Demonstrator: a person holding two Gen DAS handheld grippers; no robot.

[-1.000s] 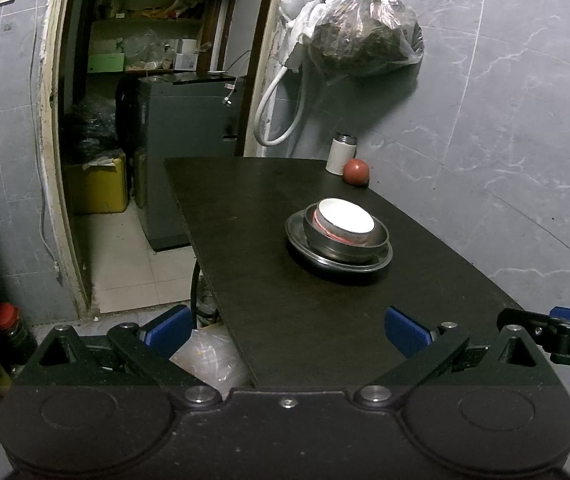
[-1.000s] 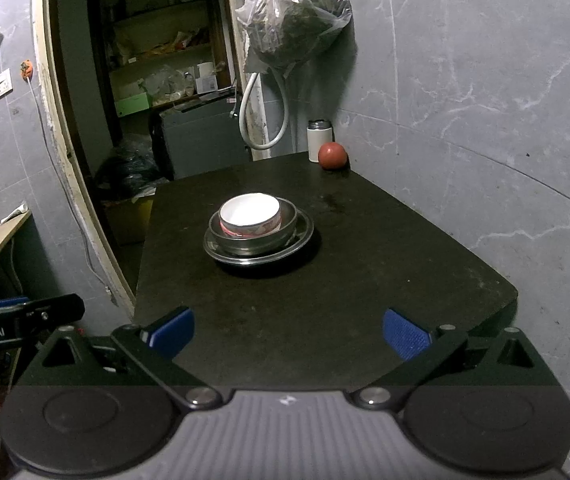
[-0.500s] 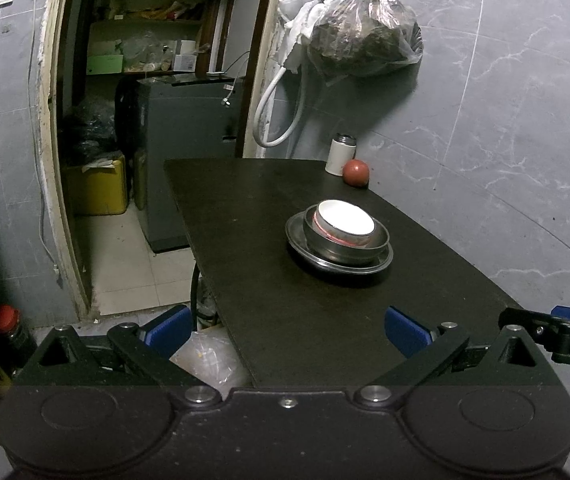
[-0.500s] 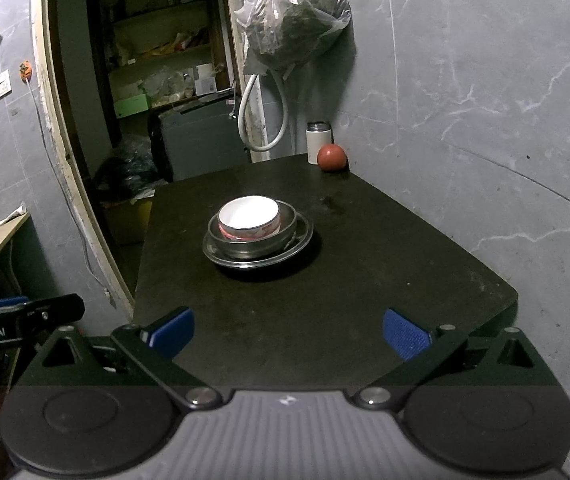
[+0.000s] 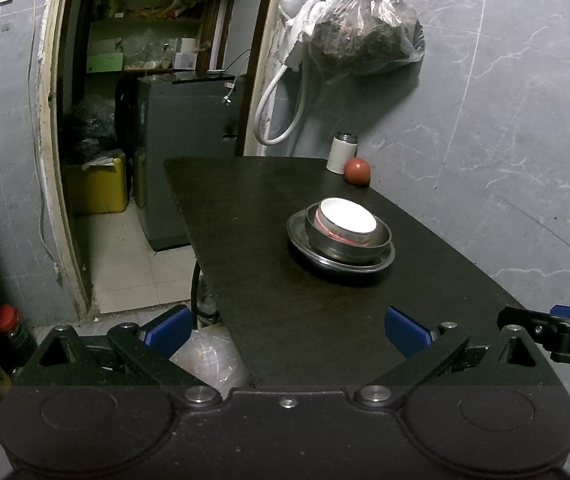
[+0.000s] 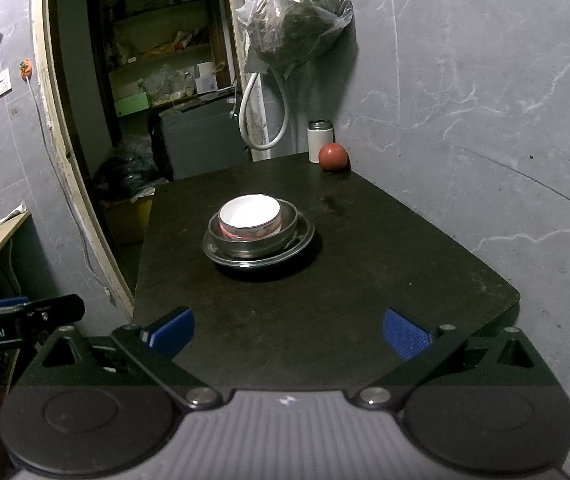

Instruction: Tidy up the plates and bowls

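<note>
A white bowl with a red band (image 5: 348, 220) (image 6: 250, 213) sits inside a steel bowl (image 5: 381, 240) (image 6: 289, 224), which sits on a steel plate (image 5: 297, 236) (image 6: 305, 240) in the middle of the dark table (image 5: 325, 320) (image 6: 365, 280). My left gripper (image 5: 285, 328) is open and empty at the table's near edge, well short of the stack. My right gripper (image 6: 287, 330) is open and empty over the near edge too. Each gripper shows at the edge of the other's view.
A white canister (image 5: 341, 151) (image 6: 319, 136) and a red ball (image 5: 357, 171) (image 6: 333, 156) stand at the table's far corner by the wall. A bag (image 5: 365, 36) and a hose hang above. A doorway with a grey machine (image 5: 189, 128) opens on the left.
Almost nothing has changed. Both views have drifted very slightly; the stack and the open grippers stand as before.
</note>
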